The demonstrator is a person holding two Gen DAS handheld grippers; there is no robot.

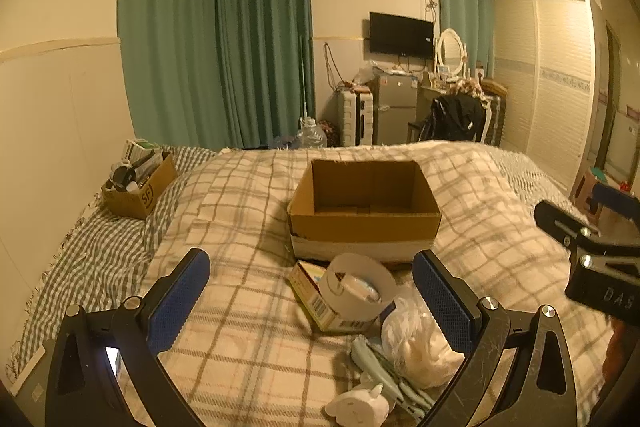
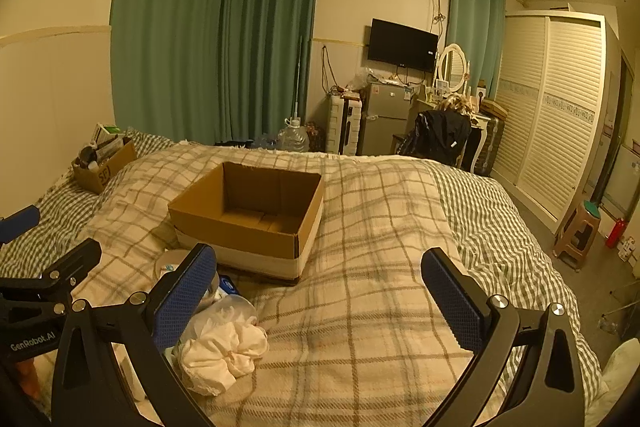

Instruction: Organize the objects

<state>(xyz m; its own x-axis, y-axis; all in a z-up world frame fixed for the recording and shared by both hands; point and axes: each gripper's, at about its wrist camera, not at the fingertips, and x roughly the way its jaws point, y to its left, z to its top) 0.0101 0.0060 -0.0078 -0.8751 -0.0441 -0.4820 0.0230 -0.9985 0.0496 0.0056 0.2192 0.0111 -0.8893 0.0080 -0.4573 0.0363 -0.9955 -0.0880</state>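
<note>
Bedroom, plaid bed (image 1: pixel 248 339). Both hand-held grippers released: left hand-held gripper (image 1: pixel 310 291) nearer, tape roll (image 1: pixel 356 287) between its fingers; empty cardboard box (image 1: pixel 364 203) just beyond. I keep right hand-held gripper (image 2: pixel 320 287) aside.

A brown cardboard box (image 1: pixel 364 205) with a white lower band sits mid-frame on a cream blanket (image 1: pixel 248 339) checked in tan and grey, green curtains (image 1: pixel 216 35) hanging upper left, blue-padded black grippers (image 1: pixel 311 301) in the foreground.

Both wrist views face the cardboard box (image 1: pixel 364 211)
</note>
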